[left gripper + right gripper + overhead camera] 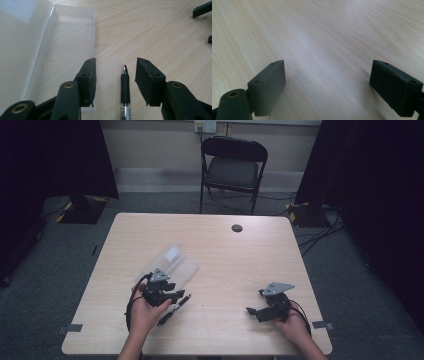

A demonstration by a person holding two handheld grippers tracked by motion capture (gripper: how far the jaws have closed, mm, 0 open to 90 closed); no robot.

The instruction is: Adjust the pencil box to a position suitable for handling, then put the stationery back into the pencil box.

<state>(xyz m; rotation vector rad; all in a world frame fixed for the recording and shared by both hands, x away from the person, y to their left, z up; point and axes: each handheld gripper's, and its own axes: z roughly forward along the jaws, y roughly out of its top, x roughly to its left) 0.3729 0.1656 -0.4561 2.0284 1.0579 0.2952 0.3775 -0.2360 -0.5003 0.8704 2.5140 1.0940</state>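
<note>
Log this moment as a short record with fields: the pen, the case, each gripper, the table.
pen: black, lying flat on the table, between the left gripper's open jaws, untouched
clear plastic case: open, lying flat just beside the pen
left gripper: open, over the pen, pads clear of it
right gripper: open, nothing between its jaws, over bare wood
table: light wood

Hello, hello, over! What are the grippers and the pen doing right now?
Left gripper open, pen lying loose between its jaws. Right gripper open over bare table. Clear case open beside the pen.
</note>
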